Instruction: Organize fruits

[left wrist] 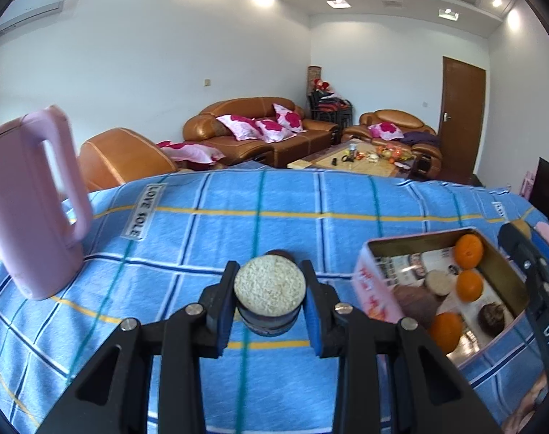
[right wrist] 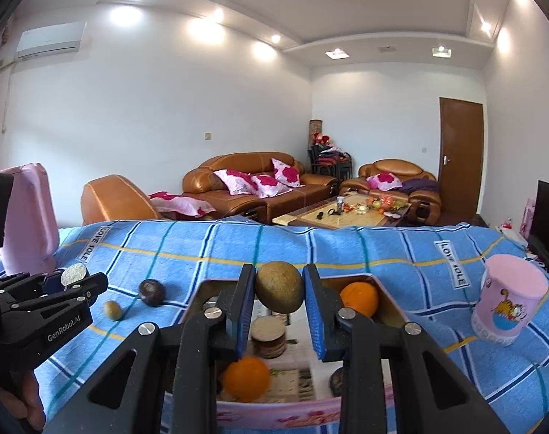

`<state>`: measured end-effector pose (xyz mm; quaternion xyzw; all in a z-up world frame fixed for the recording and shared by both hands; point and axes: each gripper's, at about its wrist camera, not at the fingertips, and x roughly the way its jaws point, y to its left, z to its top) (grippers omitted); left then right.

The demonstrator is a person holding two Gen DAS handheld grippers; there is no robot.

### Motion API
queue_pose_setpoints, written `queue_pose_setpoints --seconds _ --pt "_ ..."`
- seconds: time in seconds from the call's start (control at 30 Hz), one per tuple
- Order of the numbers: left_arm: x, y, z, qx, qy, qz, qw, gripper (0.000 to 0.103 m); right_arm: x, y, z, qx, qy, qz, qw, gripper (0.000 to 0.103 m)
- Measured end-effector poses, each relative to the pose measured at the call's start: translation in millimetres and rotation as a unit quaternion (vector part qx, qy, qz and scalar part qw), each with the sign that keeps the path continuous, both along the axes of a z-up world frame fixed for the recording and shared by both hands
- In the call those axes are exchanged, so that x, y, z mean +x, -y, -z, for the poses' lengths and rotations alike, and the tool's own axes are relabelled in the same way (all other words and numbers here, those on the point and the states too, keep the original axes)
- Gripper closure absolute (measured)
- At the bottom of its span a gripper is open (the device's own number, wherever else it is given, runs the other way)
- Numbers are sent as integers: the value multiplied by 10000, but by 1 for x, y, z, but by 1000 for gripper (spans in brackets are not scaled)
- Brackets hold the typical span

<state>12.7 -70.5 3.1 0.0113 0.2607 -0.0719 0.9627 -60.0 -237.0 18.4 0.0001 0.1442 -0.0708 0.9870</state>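
Leftmost, well left of the pink tin box [right wrist: 274,410] on the blue checked cloth [left wrist: 274,217], stood a pink kettle [left wrist: 32,209]. Nearer the box, the left gripper [left wrist: 269,289] held a round cake with a pale crumbly top [left wrist: 269,286] clamped between its blue pads, and a dark fruit [right wrist: 151,292] and a small green fruit [right wrist: 113,310] lay on the cloth. Directly above the box, which contained oranges [right wrist: 359,298], the right gripper [right wrist: 280,293] pinched a brownish round fruit [right wrist: 280,291]; right of the box stood a pink cup [right wrist: 506,300].

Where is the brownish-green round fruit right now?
In the right wrist view, the brownish-green fruit is clamped in the right gripper, above the open tin, just left of an orange.
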Motion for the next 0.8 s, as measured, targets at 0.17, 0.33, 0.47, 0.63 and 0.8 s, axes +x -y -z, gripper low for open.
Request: queue_pose_setpoints --seconds 0.17,0.33,0.47,0.63,0.8 --pt "5 19 -7 -90 59 203 9997 68 -1 19 -8 117 163 248 9995 74" --pt "9 37 -13 -147 99 364 9992 68 -1 45 -14 418 262 523 9974 74" --pt "14 51 -15 -224 81 500 9985 68 -3 67 -18 651 343 794 9941 74" --pt "16 77 -15 -267 45 757 9968 68 1 81 -20 747 346 1060 9910 74" --pt "16 104 -7 -240 -149 1013 9945 68 15 84 -14 783 37 1030 9916 74"
